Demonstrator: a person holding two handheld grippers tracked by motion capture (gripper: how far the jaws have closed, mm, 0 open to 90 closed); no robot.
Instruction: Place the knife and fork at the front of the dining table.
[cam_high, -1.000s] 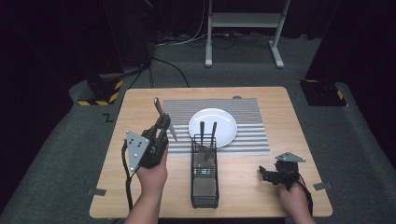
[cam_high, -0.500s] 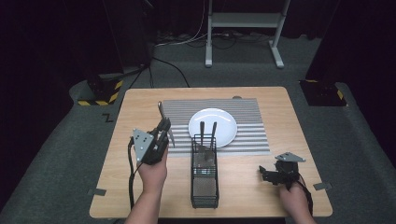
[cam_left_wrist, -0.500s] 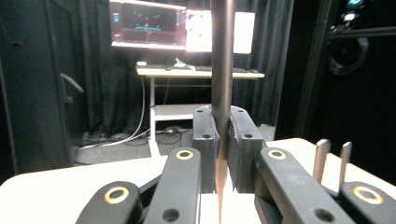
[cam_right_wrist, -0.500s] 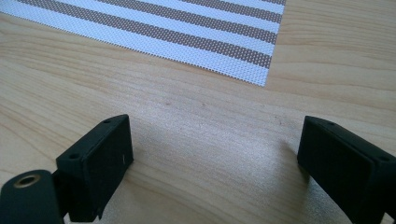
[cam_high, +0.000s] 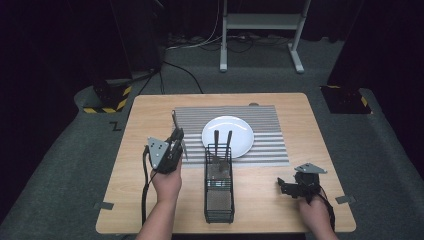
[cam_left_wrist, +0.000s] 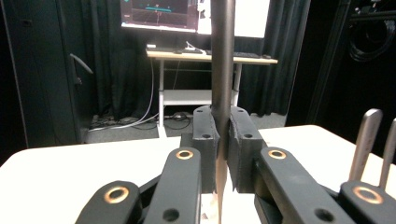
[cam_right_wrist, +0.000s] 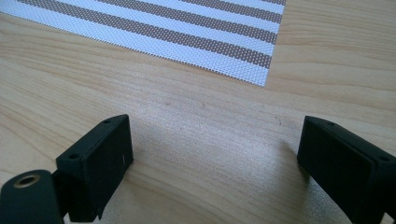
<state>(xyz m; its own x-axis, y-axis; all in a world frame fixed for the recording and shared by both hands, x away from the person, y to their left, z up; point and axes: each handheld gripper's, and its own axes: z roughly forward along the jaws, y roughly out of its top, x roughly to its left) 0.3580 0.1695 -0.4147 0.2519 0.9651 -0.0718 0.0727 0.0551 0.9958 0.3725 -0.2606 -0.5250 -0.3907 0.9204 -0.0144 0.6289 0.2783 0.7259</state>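
My left gripper (cam_high: 177, 138) hovers low over the left edge of the striped placemat (cam_high: 270, 120), shut on a slim metal utensil (cam_high: 175, 120) that looks like a knife. In the left gripper view the jaws of the left gripper (cam_left_wrist: 223, 140) pinch that utensil (cam_left_wrist: 222, 56), its dark shaft running up and away and a thin bright end below. A white plate (cam_high: 235, 131) lies on the mat. My right gripper (cam_high: 283, 186) rests open at the front right; in its own view the right gripper (cam_right_wrist: 215, 154) has only bare wood between the jaws.
A black wire caddy (cam_high: 218, 192) stands in front of the plate with two utensil handles (cam_high: 217, 139) sticking up from its far end; those handles (cam_left_wrist: 366, 140) also show at the right of the left gripper view. The placemat corner (cam_right_wrist: 261, 70) lies just ahead of the right gripper.
My left gripper has sunk toward the table with the utensil still in its jaws, and the utensil now lies flatter. The right gripper has stayed put.
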